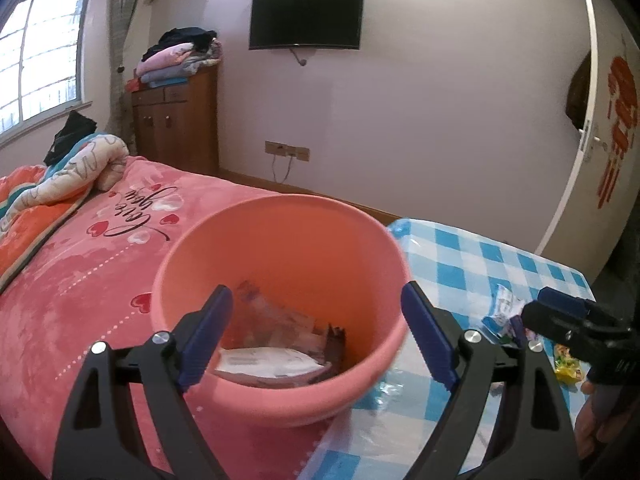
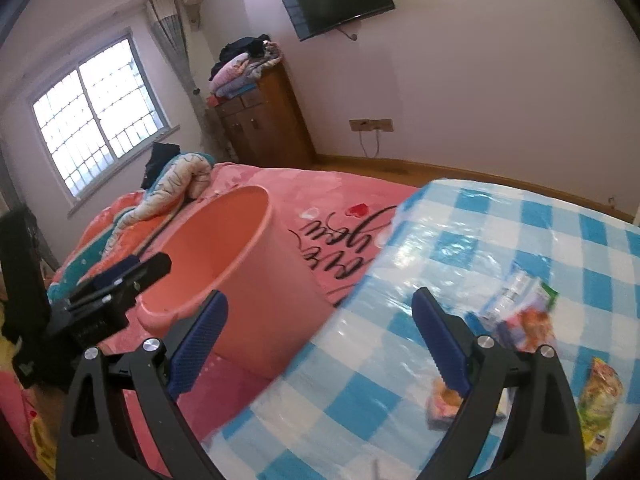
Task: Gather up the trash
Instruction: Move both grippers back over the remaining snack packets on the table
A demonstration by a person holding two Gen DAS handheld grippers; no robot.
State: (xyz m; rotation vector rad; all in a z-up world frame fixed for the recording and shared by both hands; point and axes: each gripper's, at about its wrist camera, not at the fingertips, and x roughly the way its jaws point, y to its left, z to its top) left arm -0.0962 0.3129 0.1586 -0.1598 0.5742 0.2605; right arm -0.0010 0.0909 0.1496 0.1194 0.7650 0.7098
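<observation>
Left gripper (image 1: 316, 336): jaws spread, empty, above pink bucket (image 1: 280, 240) holding wrappers (image 1: 272, 364). Right gripper (image 2: 320, 344): jaws spread, empty; loose snack wrappers (image 2: 520, 320) on checked cloth (image 2: 360, 380) just right of it.

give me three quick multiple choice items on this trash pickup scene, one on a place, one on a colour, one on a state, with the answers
1. Where does the round pink plastic bucket stand?
A. on the pink heart-print bedspread
B. on the wooden floor
C. on the brown cabinet

2. What colours is the checked plastic cloth under the loose snack wrappers?
A. red and white
B. blue and white
C. green and yellow

3. What is the state of the bucket?
A. tipped over
B. empty
C. upright with wrappers inside

Answers:
1 A, its base rests on the bedspread beside the cloth.
2 B, blue and white squares show in both views.
3 C, the left wrist view looks past the open left gripper onto packets at its bottom.
</observation>
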